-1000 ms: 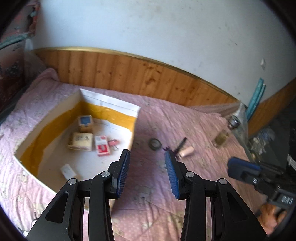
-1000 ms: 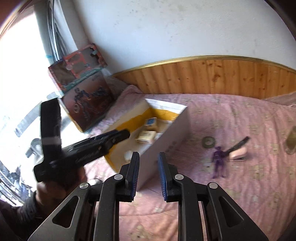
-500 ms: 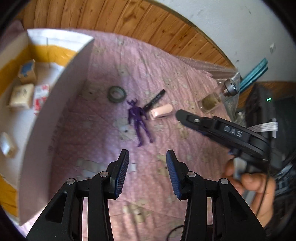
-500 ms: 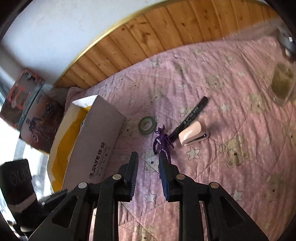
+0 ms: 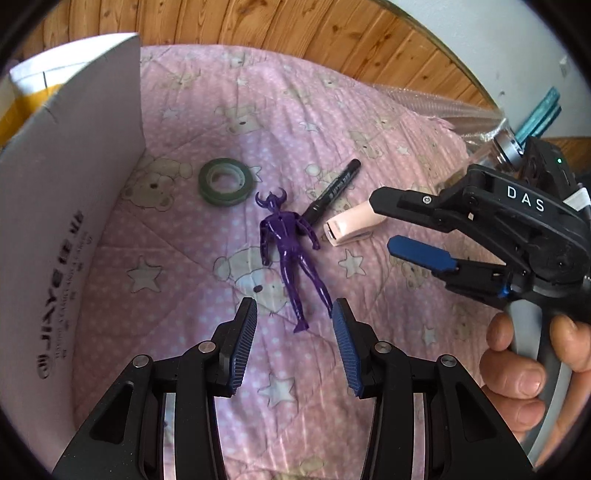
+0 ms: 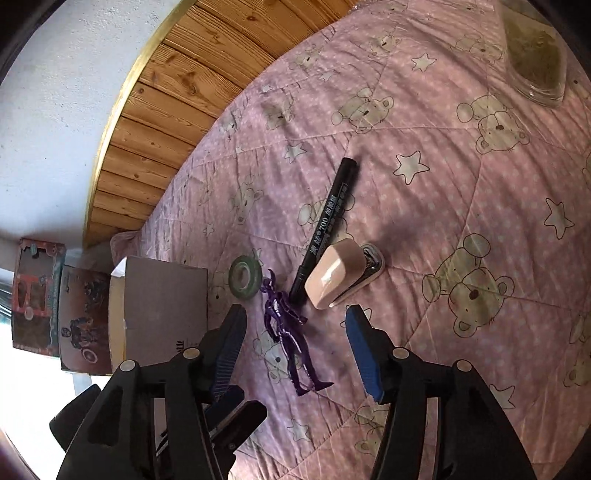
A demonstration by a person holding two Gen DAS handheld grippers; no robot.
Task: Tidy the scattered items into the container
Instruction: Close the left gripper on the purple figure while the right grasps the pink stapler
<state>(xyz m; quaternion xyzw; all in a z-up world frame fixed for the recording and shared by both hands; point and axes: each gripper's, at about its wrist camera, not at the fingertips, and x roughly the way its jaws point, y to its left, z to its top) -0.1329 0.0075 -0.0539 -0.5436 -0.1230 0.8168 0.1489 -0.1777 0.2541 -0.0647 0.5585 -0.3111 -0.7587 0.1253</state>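
A purple horned figure (image 5: pixel 288 243) (image 6: pixel 284 328) lies flat on the pink quilt. Beside it are a green tape roll (image 5: pixel 225 181) (image 6: pixel 244 275), a black marker (image 5: pixel 332 192) (image 6: pixel 327 221) and a pink stapler (image 5: pixel 351 225) (image 6: pixel 332 277). My left gripper (image 5: pixel 293 310) hovers over the figure's feet, jaws opening, pads touching nothing. My right gripper (image 6: pixel 295 317) (image 5: pixel 389 221), jaws opening wide, hangs above the figure and stapler and grips nothing. The white cardboard box (image 5: pixel 74 166) (image 6: pixel 162 295) stands to the left.
A glass bottle (image 6: pixel 535 55) with yellowish liquid lies on the quilt at the far right. Wooden wall panelling (image 5: pixel 258 33) runs behind the bed. Printed toy boxes (image 6: pixel 40 295) lean beyond the cardboard box. A hand (image 5: pixel 517 369) holds the right gripper's handle.
Both grippers have dropped toward the quilt and closed in on the purple figure. The right gripper's jaws went from nearly shut to wide apart, and its view has rolled.
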